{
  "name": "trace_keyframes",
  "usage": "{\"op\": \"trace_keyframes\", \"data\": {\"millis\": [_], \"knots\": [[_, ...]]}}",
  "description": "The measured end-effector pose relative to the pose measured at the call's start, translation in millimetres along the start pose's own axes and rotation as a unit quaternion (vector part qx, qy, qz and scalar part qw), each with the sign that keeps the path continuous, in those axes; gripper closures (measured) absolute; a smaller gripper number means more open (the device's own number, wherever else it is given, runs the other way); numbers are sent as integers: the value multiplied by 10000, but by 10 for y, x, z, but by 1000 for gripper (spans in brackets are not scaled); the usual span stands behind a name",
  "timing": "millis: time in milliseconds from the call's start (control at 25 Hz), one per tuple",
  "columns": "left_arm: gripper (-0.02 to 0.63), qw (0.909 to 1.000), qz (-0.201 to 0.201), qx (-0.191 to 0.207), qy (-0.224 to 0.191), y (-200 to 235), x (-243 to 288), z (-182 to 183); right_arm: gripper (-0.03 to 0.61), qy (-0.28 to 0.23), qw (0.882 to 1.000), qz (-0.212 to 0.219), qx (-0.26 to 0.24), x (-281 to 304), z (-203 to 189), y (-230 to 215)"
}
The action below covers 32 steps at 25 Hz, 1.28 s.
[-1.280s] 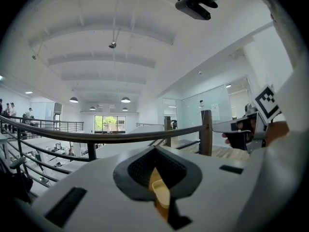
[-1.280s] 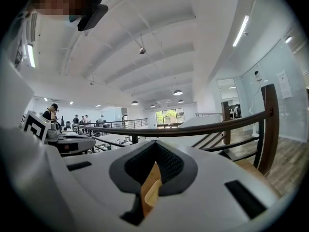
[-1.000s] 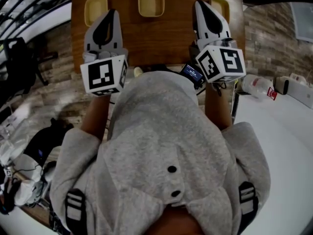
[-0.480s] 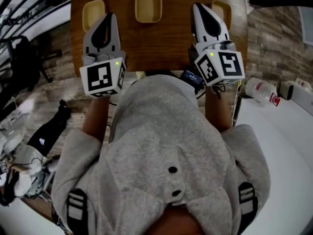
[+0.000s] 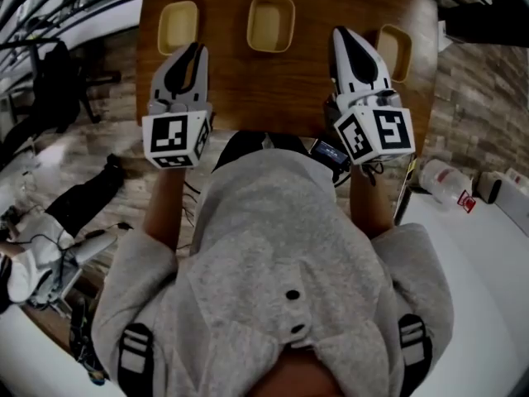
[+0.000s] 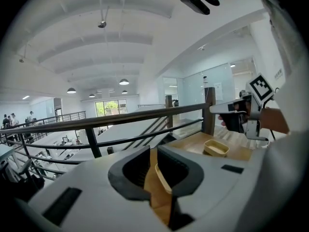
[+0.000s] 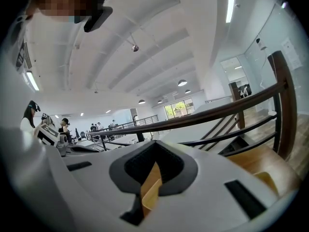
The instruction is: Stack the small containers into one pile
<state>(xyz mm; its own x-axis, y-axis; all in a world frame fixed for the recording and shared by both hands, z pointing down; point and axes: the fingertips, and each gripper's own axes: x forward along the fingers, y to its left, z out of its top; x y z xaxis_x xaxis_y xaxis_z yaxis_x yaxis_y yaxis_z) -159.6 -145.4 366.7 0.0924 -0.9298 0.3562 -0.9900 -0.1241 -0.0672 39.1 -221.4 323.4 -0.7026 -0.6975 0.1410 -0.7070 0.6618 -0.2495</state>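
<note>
1. Left container (image 5: 178,27) is laid at 11 o'clock on the worktop (image 5: 289,81), middle container (image 5: 270,23) at 12, right container (image 5: 394,52) at 1.
2. Left gripper's (image 5: 193,50) jaws have just been opened slightly; nothing is held.
3. Right gripper's (image 5: 343,33) jaws are pressed together.

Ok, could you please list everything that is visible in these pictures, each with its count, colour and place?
small pale-yellow rectangular containers: three, in a row along the table's far side, apart from each other, left, middle, right
brown wooden table: one, in front of the person
clear plastic bottle: one, red label, lying to the right of the table
dark railing: one, beyond the table's far edge
grey hooded top: one, on the person, bottom centre
left tongs: white and black, just short of the left container; jaws have just been opening, slightly apart, gripping nothing
right tongs: white and black, beside the right container; jaws together, empty
</note>
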Motion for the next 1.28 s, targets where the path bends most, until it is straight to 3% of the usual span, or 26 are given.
{"op": "trace_keyframes", "data": {"millis": [320, 760, 920, 1120, 1280], "knots": [[554, 9990, -163, 113, 409, 333, 33, -416, 569, 96, 9997, -136, -191, 120, -105, 231], [554, 9971, -373, 364, 554, 687, 214, -714, 569, 189, 9981, -403, -424, 228, -98, 435], [528, 9931, -565, 721, 732, 719, 275, -870, 569, 189, 9977, -440, -478, 250, -68, 472], [505, 9882, -818, 710, 1081, 823, 380, -1129, 569, 219, 9973, -453, -542, 367, -36, 532], [494, 9806, -895, 949, 1465, 915, 481, -1418, 569, 286, 9963, -491, -647, 438, -59, 572]]}}
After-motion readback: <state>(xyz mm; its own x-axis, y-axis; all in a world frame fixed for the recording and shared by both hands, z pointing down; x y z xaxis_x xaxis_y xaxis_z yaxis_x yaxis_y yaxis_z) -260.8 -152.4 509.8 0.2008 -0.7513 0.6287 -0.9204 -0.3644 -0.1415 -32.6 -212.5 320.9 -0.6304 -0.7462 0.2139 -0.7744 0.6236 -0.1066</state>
